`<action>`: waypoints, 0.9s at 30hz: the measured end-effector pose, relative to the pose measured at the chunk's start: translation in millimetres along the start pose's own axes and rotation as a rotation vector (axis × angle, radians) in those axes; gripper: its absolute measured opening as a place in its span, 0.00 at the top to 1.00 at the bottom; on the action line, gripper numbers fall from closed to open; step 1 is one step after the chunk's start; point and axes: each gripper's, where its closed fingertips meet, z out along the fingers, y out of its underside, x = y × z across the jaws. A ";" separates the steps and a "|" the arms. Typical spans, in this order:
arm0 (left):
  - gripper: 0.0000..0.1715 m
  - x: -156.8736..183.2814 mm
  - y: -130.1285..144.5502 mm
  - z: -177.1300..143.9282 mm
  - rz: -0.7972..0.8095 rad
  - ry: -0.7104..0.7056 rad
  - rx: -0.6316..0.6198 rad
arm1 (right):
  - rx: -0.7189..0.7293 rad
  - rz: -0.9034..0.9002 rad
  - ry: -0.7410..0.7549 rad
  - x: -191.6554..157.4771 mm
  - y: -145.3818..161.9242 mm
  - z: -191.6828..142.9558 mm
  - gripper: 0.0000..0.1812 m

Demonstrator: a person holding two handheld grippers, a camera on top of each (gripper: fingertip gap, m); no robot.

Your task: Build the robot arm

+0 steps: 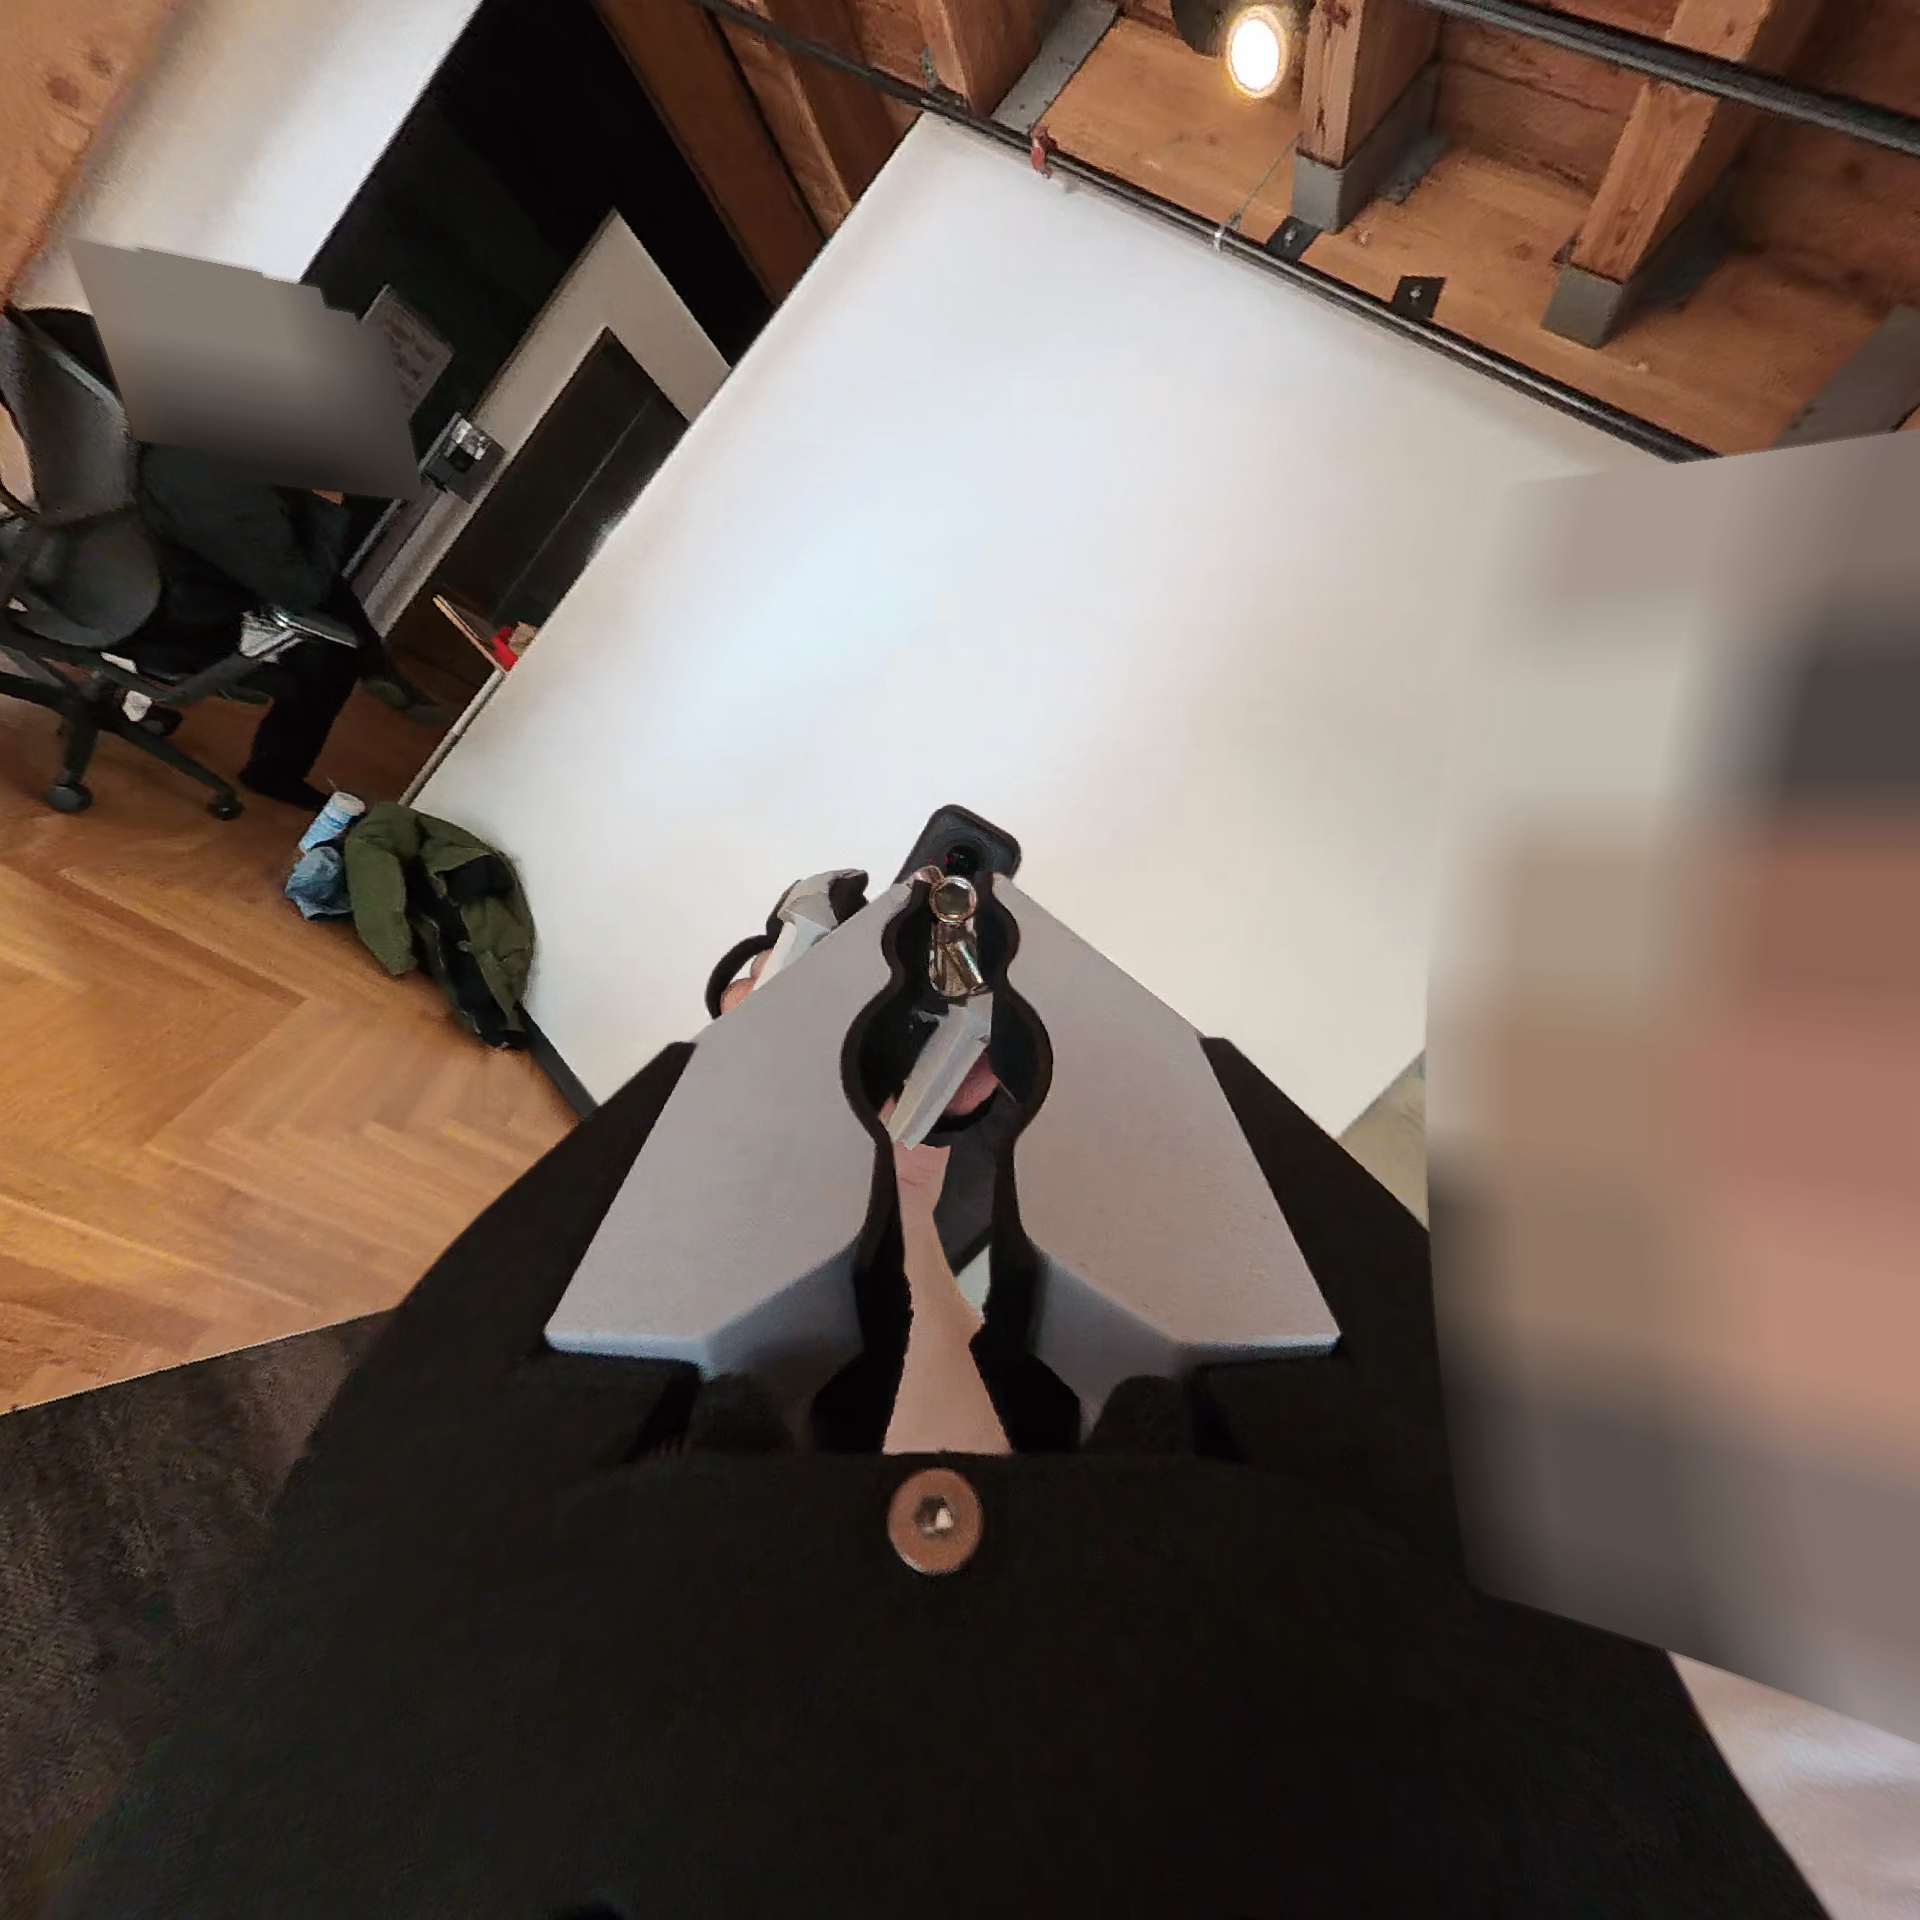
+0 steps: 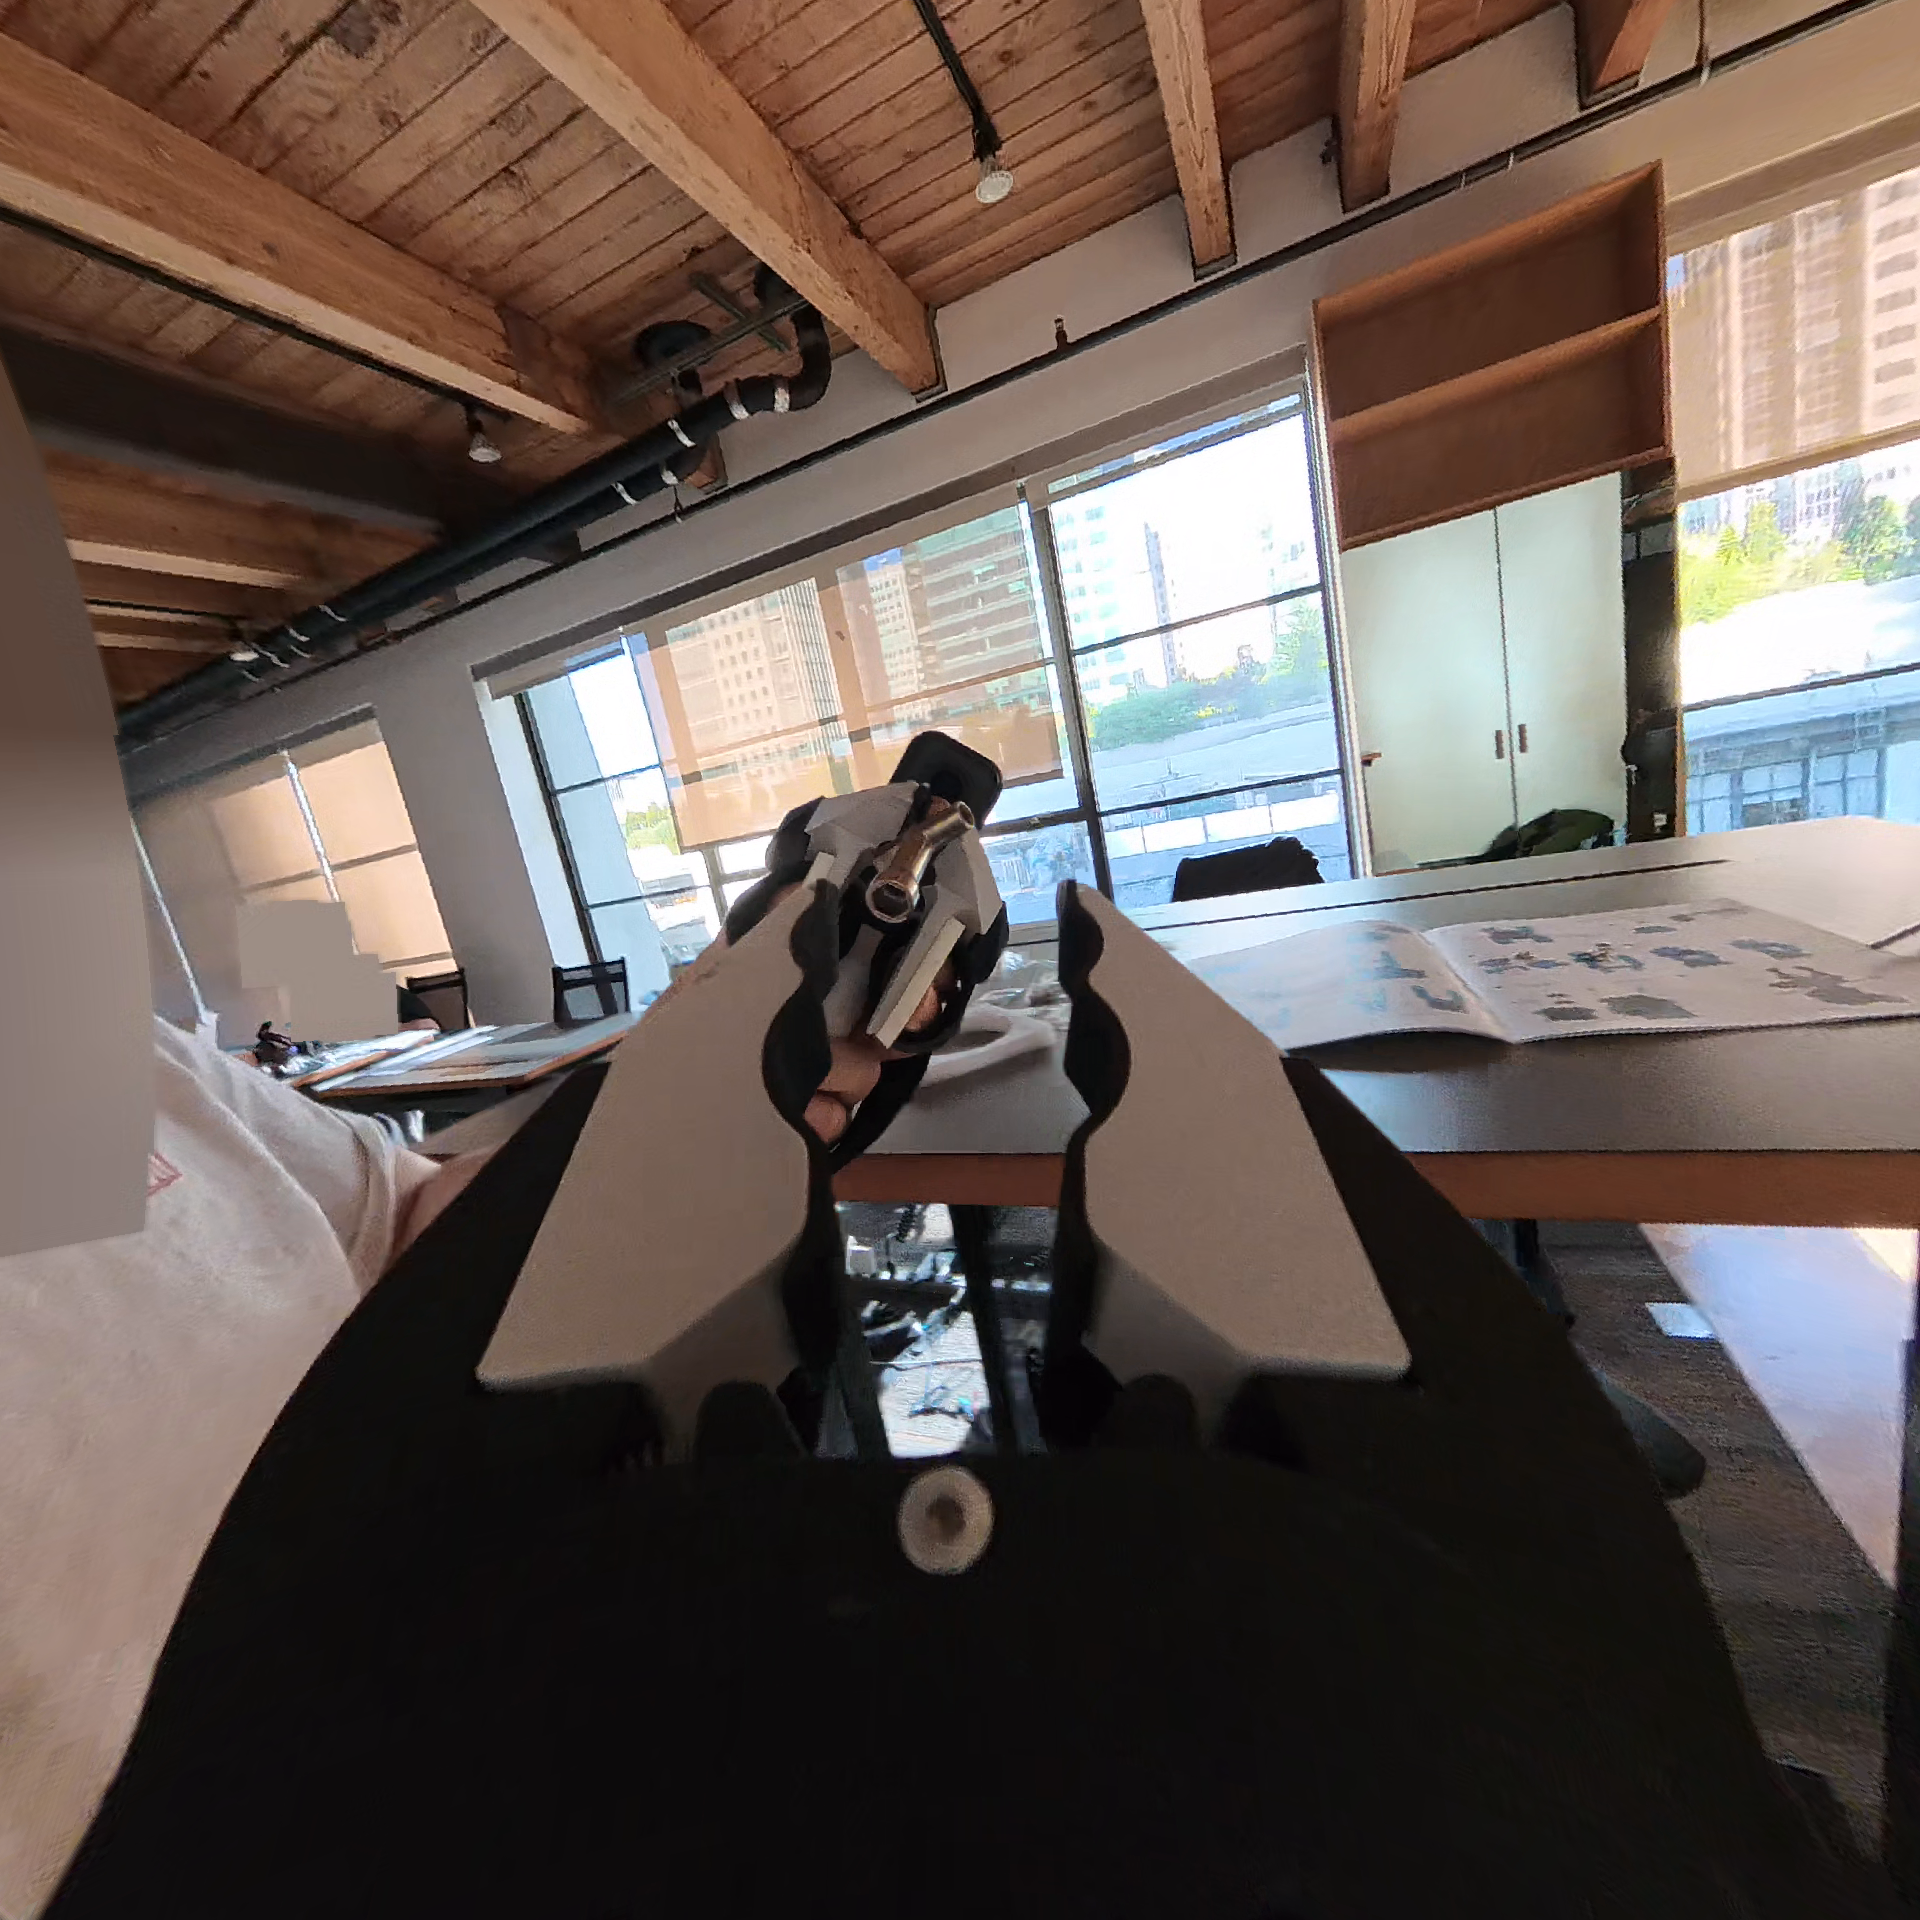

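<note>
**Left gripper clamps a bent metal fitting in mid-air; right gripper faces it with fingers spread**

The left gripper [image 1: 951, 914], with 2 grey scalloped fingers on a black body, is clenched on a small shiny bent metal tube fitting [image 1: 951, 940], pinched right at its fingertips. In the right wrist view the same gripper [image 2: 914, 868] shows farther off, tips pointing back toward the camera, with the fitting [image 2: 920, 862] sticking out of its tips, 1 open round end turned toward the lens and the other end angling up to the right.

The right gripper [image 2: 940, 914] is released: its 2 grey fingers stand well apart, with nothing between them. The fitting hangs just beyond its left fingertip, apart from both fingers. Seen from the left wrist view, the right gripper [image 1: 831, 925] lies just past the left one's tips, partly hidden behind them.

Beyond and to the right of the right gripper runs a dark-topped table with a wooden edge [image 2: 1558, 1122], and an open white printed booklet [image 2: 1558, 966] lies on it. A white-shirted sleeve [image 2: 208, 1195] sits at that gripper's left. Far to the left of the left gripper, a green jacket [image 1: 436, 914] lies on a herringbone wood floor [image 1: 208, 1091] at the foot of a white wall [image 1: 1039, 571].
</note>
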 end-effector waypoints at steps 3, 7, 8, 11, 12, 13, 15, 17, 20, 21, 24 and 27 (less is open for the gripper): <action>0.96 -50.8 -21.7 28.8 0.017 -0.041 0.044 | -0.079 -0.132 0.021 57.9 3.1 1.7 0.71; 0.96 -115.7 -48.8 68.8 0.030 -0.140 0.123 | -0.162 -0.250 -0.006 125.9 -8.9 -6.1 0.92; 0.96 -129.4 -56.3 79.1 0.017 -0.154 0.143 | -0.188 -0.299 0.008 145.8 -14.6 -11.1 0.95; 0.96 -165.4 -76.4 109.3 -0.019 -0.173 0.188 | -0.257 -0.411 -0.039 192.3 -29.9 -25.8 0.95; 0.96 -175.5 -82.0 118.6 -0.028 -0.171 0.203 | -0.262 -0.433 -0.068 204.7 -35.0 -30.0 0.95; 0.96 -186.2 -87.9 126.4 -0.032 -0.176 0.222 | -0.267 -0.446 -0.087 218.4 -39.1 -33.3 0.95; 0.96 -208.3 -99.5 136.9 -0.044 -0.196 0.259 | -0.273 -0.414 -0.117 245.6 -44.8 -36.0 0.95; 0.96 -228.7 -110.0 143.4 -0.075 -0.205 0.278 | -0.244 -0.353 -0.140 268.9 -49.8 -35.9 0.95; 0.96 -262.9 -125.4 145.8 -0.085 -0.261 0.282 | -0.259 -0.304 -0.144 307.7 -43.9 -31.4 0.95; 0.96 -274.7 -130.5 145.0 -0.081 -0.287 0.275 | -0.273 -0.299 -0.136 321.2 -41.1 -28.2 0.95; 0.96 -305.9 -149.0 139.6 -0.064 -0.336 0.264 | -0.294 -0.320 -0.121 356.9 -33.7 -14.5 0.95; 0.96 -337.4 -167.9 128.6 -0.010 -0.410 0.236 | -0.344 -0.361 -0.130 389.3 -16.7 3.6 0.94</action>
